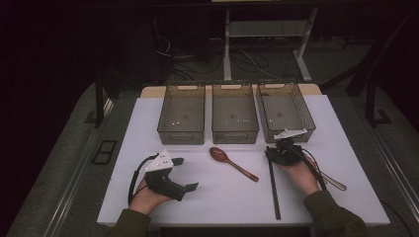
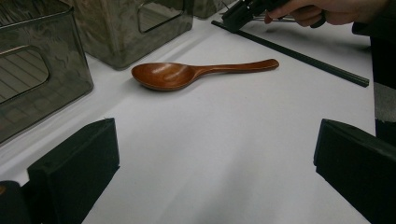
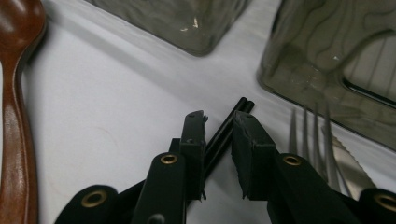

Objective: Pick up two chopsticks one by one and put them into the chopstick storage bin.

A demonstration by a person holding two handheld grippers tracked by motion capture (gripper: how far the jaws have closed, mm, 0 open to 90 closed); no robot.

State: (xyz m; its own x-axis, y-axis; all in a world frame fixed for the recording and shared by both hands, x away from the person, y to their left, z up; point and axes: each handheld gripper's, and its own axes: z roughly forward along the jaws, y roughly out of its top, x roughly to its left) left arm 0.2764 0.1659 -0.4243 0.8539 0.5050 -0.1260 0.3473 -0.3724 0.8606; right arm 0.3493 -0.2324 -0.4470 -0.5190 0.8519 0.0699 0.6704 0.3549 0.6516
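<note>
Nearest the lens in my right gripper view, the right gripper (image 3: pixel 219 154) has its two black jaws straddling the pair of thin black chopsticks (image 3: pixel 224 133) near their far end; jaws narrowed around them, but a sliver of gap shows on each side, so I read them as apart, not yet pressing. Chopsticks lie flat on the white tabletop (image 1: pixel 217 197), running from the gripper (image 1: pixel 282 152) back toward my side, just in front of the rightmost smoky transparent plastic bin (image 1: pixel 286 111). Metal fork (image 3: pixel 310 140) sits just beside the right jaw, tines toward that bin.

Left gripper (image 1: pixel 170 177) rests on the table with jaws wide apart, nothing between them; the brown wooden spoon (image 2: pixel 196 73) lies ahead of it, between the two hands, near the middle bin (image 1: pixel 234 118).

Risks, my judgement:
- two sticks, one pinch: if the pads catch one stick off-centre the other rolls out and stays down
- grip is near one end, so the long tail may droop or swing on the lift and pivot out of the jaws
- right jaw is close to the fork, could nudge or trap a tine when closing
- sticks are longer than the bin looks wide, may hang on the rim
</note>
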